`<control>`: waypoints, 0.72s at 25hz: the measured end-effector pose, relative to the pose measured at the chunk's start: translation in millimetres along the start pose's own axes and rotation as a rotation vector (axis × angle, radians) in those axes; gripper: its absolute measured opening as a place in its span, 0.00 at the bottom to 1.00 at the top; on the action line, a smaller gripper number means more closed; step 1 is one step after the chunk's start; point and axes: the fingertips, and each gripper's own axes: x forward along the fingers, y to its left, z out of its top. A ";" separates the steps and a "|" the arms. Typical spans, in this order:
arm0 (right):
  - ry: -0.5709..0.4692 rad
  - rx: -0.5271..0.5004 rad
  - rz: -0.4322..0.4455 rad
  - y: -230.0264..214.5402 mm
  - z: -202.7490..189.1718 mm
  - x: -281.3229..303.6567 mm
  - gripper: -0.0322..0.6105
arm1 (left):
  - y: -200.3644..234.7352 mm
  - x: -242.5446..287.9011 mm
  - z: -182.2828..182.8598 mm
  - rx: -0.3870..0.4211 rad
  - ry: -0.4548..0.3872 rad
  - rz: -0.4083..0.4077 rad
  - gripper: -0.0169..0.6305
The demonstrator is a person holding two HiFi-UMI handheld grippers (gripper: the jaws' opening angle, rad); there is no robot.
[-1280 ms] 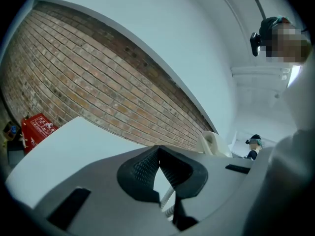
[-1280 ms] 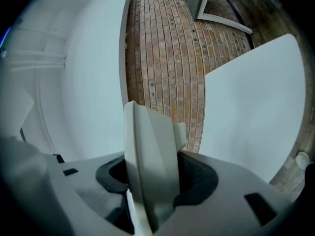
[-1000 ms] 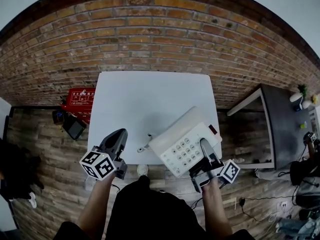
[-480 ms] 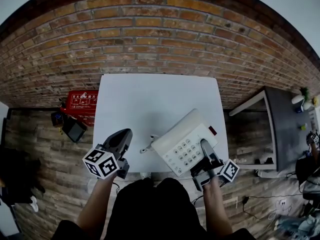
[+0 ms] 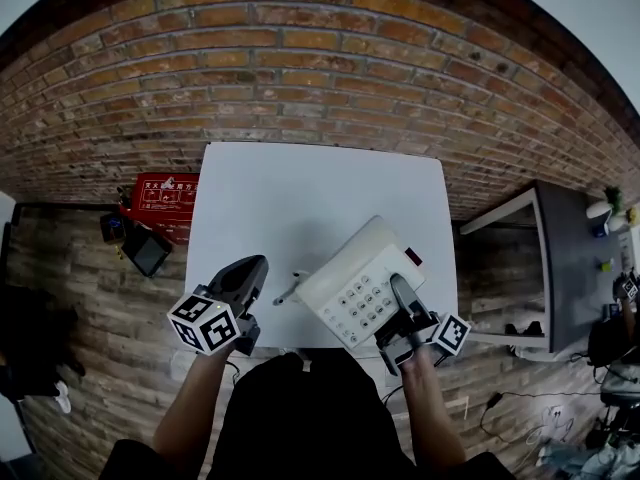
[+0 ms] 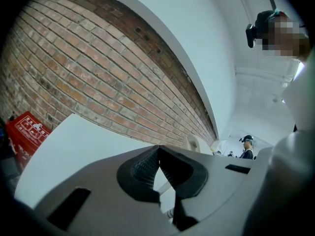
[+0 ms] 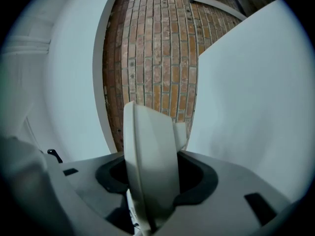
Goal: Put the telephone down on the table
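Note:
The cream telephone [image 5: 352, 280], keypad up, is over the near right part of the white table [image 5: 300, 183]; I cannot tell whether it touches the top. My right gripper [image 5: 400, 288] is shut on its near right edge. In the right gripper view the telephone's body [image 7: 147, 161] fills the gap between the jaws of the right gripper [image 7: 150, 183]. A short cord end [image 5: 288, 292] sticks out to the telephone's left. My left gripper [image 5: 250, 268] hangs over the table's near left edge, shut and holding nothing; in its own view the left gripper [image 6: 158, 154] shows its pads meeting.
A brick wall [image 5: 300, 68] stands behind the table. A red box [image 5: 155, 196] and a dark device [image 5: 146, 252] lie on the wooden floor at the left. A grey side table [image 5: 570, 258] stands at the right. People [image 6: 247, 146] stand far off.
The right gripper has carried the telephone a little to the left and further over the table. The left gripper has hardly moved.

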 end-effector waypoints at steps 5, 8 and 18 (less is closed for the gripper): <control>0.114 0.003 -0.026 -26.2 -1.6 20.4 0.40 | 10.1 -4.7 -1.9 -0.020 -0.023 0.069 0.05; 0.193 0.007 -0.031 -38.6 1.7 31.9 0.40 | 11.6 -7.1 -3.9 -0.032 -0.038 0.118 0.05; 0.474 0.016 0.033 -54.5 -28.3 99.1 0.40 | 19.7 -38.0 -2.6 -0.065 -0.123 0.285 0.05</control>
